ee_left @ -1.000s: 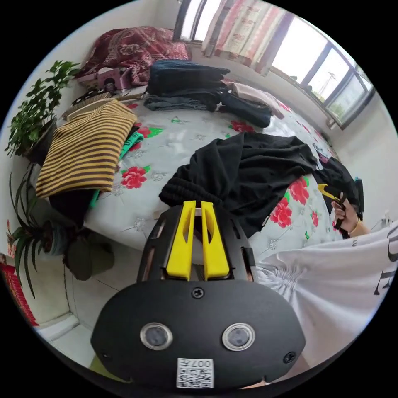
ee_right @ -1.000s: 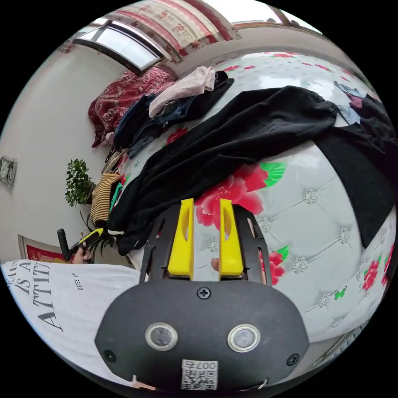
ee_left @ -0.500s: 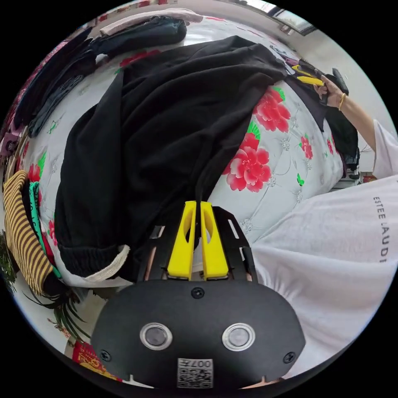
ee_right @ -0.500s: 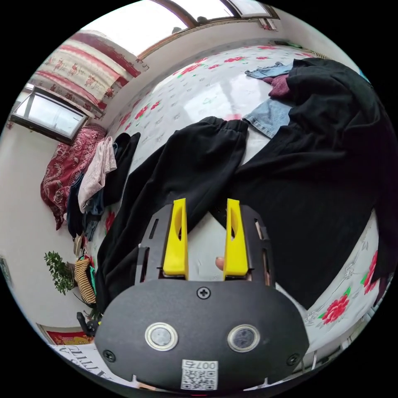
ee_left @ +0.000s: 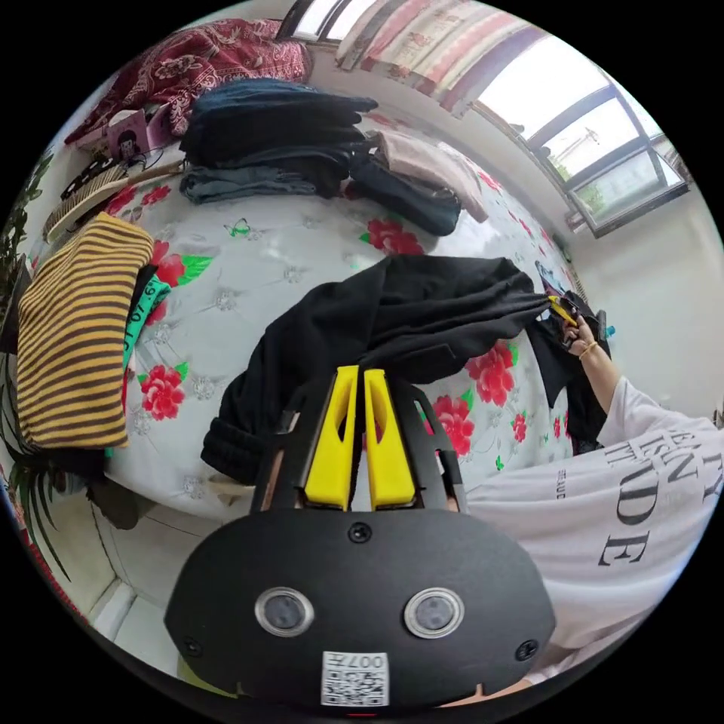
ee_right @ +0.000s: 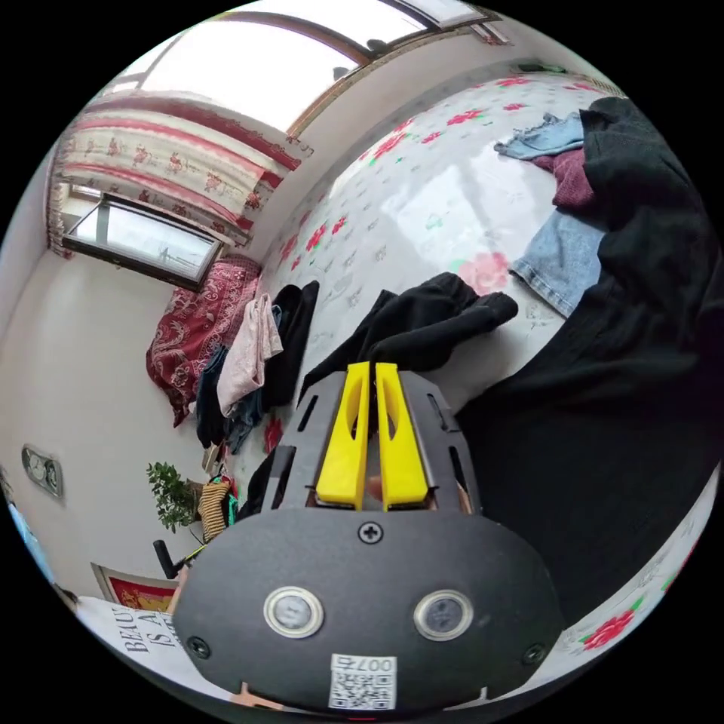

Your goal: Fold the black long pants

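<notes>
The black long pants [ee_left: 407, 324] hang stretched over the flowered bed [ee_left: 302, 256] between both grippers. My left gripper [ee_left: 360, 371] is shut on one edge of them, and the elastic waistband [ee_left: 230, 452] droops at the near bed edge. At the far end of the cloth, a hand holds the right gripper [ee_left: 562, 311]. In the right gripper view my right gripper [ee_right: 371, 366] is shut on black pants cloth, with the bunched leg ends [ee_right: 452, 317] just beyond its jaws.
A striped yellow-brown garment [ee_left: 72, 339] lies folded at the bed's left. Stacked dark clothes [ee_left: 271, 136] and a red quilt [ee_left: 196, 64] sit at the back. Another black garment [ee_right: 603, 392] and jeans [ee_right: 562, 264] lie to the right. The person's white shirt [ee_left: 626, 528] is close by.
The right gripper's jaws, open half a second ago, have shut on the leg end of the pants. The left gripper stays shut, and the pants now hang bunched between the two.
</notes>
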